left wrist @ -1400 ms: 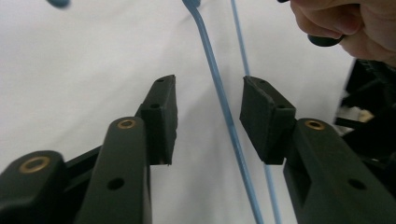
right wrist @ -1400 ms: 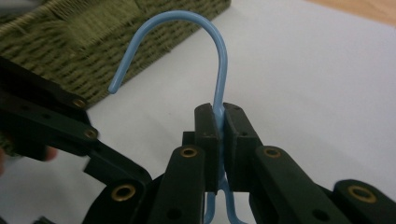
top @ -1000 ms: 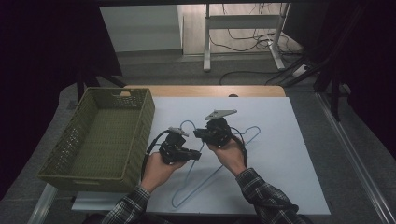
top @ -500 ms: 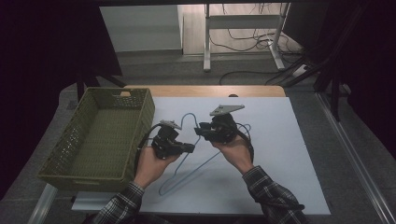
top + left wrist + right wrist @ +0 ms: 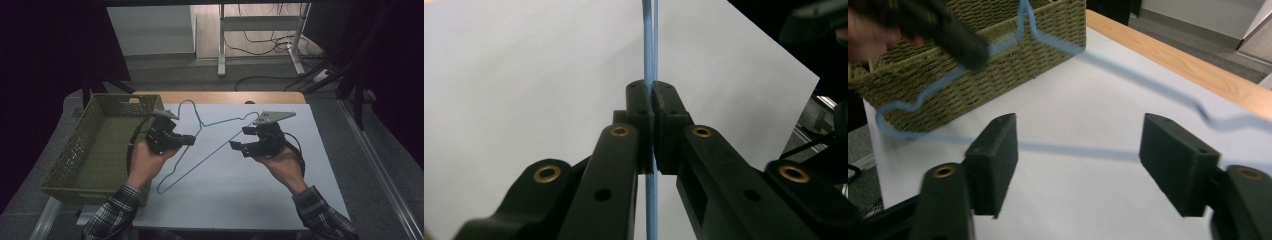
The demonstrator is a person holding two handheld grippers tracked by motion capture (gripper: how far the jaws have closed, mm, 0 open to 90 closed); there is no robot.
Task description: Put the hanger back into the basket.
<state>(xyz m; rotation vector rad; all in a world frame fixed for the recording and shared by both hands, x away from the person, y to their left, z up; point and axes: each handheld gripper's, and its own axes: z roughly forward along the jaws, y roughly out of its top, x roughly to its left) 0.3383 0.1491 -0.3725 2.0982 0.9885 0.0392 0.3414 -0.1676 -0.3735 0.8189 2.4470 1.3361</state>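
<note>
- Your left tongs (image 5: 191, 140) pinch the blue wire hanger (image 5: 200, 150), which hangs tilted above the white desk (image 5: 240, 200), just beside the woven basket (image 5: 75, 160).
- Your right tongs (image 5: 236, 146) have just been opening; their jaws stand spread with nothing between them, near the hanger's far arm.

The left gripper (image 5: 187, 140), at centre-left of the high view, is clamping its jaws tight, its hand (image 5: 145, 162) coming up from the lower left. The right gripper (image 5: 239, 139), at centre-right, has just been opening its jaws, nothing between them, its hand (image 5: 280, 160) beneath.
</note>
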